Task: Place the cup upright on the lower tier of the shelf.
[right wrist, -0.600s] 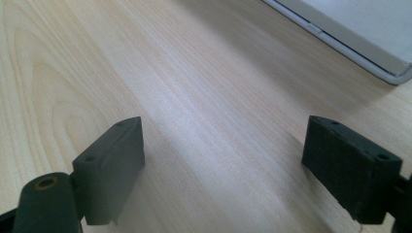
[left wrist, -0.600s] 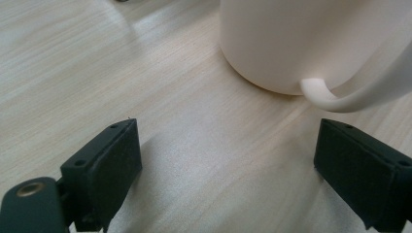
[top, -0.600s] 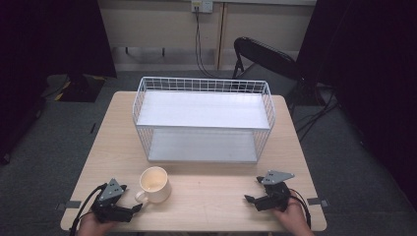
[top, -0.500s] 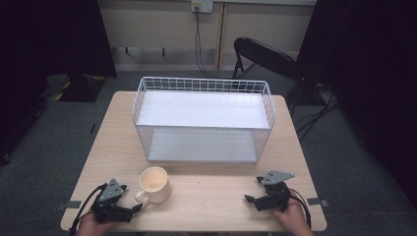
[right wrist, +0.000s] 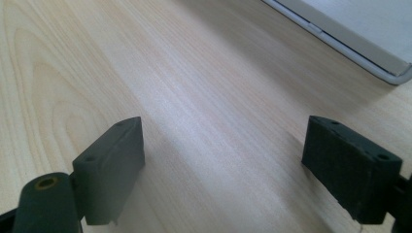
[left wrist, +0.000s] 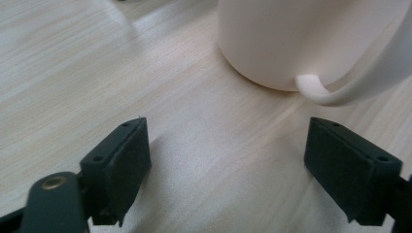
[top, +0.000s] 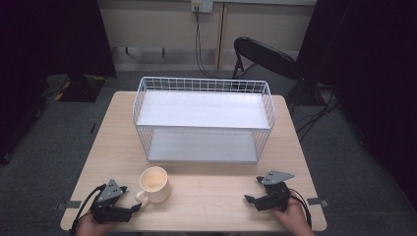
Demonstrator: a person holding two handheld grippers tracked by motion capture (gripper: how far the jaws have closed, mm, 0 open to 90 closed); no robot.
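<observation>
Nothing has shifted since the earlier high view: the left claw (top: 132, 208) still rests at the lower left of the desk (top: 211, 196), jaws spread wide and empty, just short of the handle of the one cream mug (top: 155, 184), which stands upright in the lower left-centre. The right claw (top: 250, 198) sits unmoved at the lower right, also wide and empty. Counted: one mug, one white wire basket (top: 202, 120) at centre, two claws, one chair (top: 263, 59) behind the desk.
</observation>
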